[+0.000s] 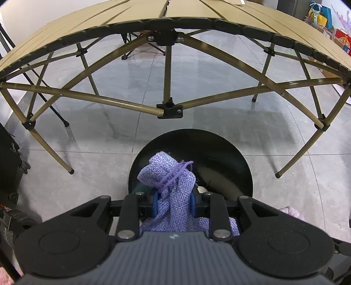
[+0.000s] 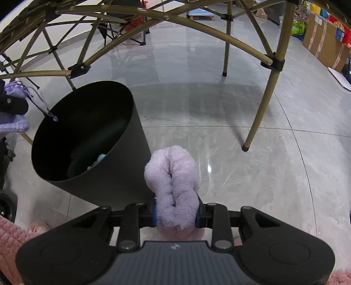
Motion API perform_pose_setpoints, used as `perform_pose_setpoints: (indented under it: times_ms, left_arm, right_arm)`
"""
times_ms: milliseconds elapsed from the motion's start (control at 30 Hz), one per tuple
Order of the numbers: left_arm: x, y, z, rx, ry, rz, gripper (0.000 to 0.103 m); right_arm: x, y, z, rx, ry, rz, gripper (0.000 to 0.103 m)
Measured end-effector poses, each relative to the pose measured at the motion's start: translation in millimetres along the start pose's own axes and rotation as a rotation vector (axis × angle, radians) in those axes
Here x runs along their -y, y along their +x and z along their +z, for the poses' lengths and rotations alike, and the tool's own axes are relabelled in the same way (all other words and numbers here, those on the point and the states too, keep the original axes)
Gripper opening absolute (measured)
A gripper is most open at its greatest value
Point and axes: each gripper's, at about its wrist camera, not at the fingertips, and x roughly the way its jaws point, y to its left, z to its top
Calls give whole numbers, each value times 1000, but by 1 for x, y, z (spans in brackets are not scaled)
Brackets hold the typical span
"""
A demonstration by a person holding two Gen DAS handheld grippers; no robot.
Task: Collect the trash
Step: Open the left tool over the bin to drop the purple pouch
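Left tool [image 1: 174,205]: clenched on a purple mesh pouch [image 1: 173,186], held over the open mouth of the black bin [image 1: 219,157].
Right tool [image 2: 175,213]: clenched on a fluffy lilac cloth [image 2: 175,179], just right of the bin [image 2: 122,175].
Bin: stands on the grey tiled floor [image 2: 219,109], near the folding counter [image 1: 153,15]; something pale blue lies inside.

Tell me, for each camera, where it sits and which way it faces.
Left wrist: behind the left gripper, looking down over the black bin at the purple mesh pouch it grips; folding table beyond.
Right wrist: behind the right gripper, beside the bin, gripping the fluffy lilac item; the other gripper shows at far left.
Shared: bin, table frame, tiled floor.
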Motion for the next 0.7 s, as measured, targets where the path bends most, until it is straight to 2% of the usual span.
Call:
perform_pose_setpoints:
  times_ms: [367, 700]
  left_arm:
    - [14, 30, 10, -53, -17, 45, 26]
    - [20, 71, 12, -160, -51, 77, 26]
  right_arm:
    - [8, 1, 0, 1, 19, -11, 28]
    - [14, 4, 1, -2, 34, -29, 28]
